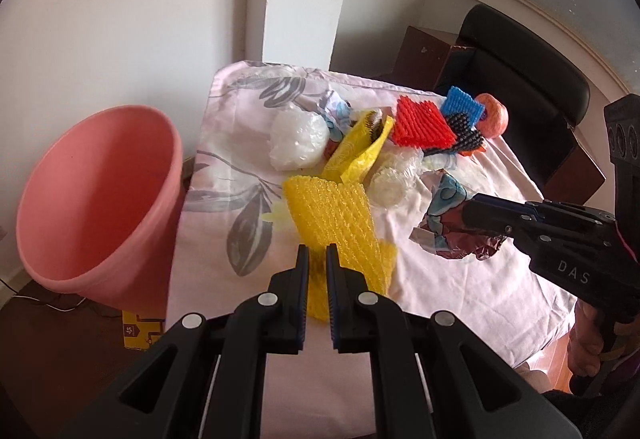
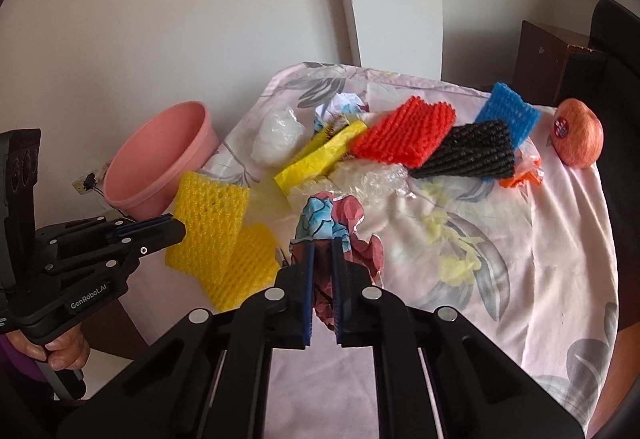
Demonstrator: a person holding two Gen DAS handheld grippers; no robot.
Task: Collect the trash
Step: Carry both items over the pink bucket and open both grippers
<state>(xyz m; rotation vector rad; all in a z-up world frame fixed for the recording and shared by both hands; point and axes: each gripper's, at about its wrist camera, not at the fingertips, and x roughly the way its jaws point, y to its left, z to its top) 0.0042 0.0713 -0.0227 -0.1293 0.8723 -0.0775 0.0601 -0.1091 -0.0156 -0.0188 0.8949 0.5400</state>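
My left gripper (image 1: 317,259) is shut on a yellow foam net (image 1: 336,223), holding it just above the cloth-covered table (image 1: 460,291); the net also shows in the right wrist view (image 2: 208,211). My right gripper (image 2: 324,251) is shut on a crumpled blue-and-maroon foil wrapper (image 2: 340,223), which also shows in the left wrist view (image 1: 448,215). A pink bin (image 1: 100,199) stands off the table's left side and also shows in the right wrist view (image 2: 160,159). More trash lies behind: red foam net (image 2: 404,135), black net (image 2: 472,151), blue net (image 2: 508,111), yellow bag (image 2: 320,155), clear plastic (image 2: 276,135).
An orange fruit in a net (image 2: 578,139) sits at the table's far right edge. A black chair (image 1: 520,79) and a brown cabinet (image 1: 428,55) stand beyond the table. A white wall and pillar are behind. A yellow box (image 1: 140,331) lies on the floor under the bin.
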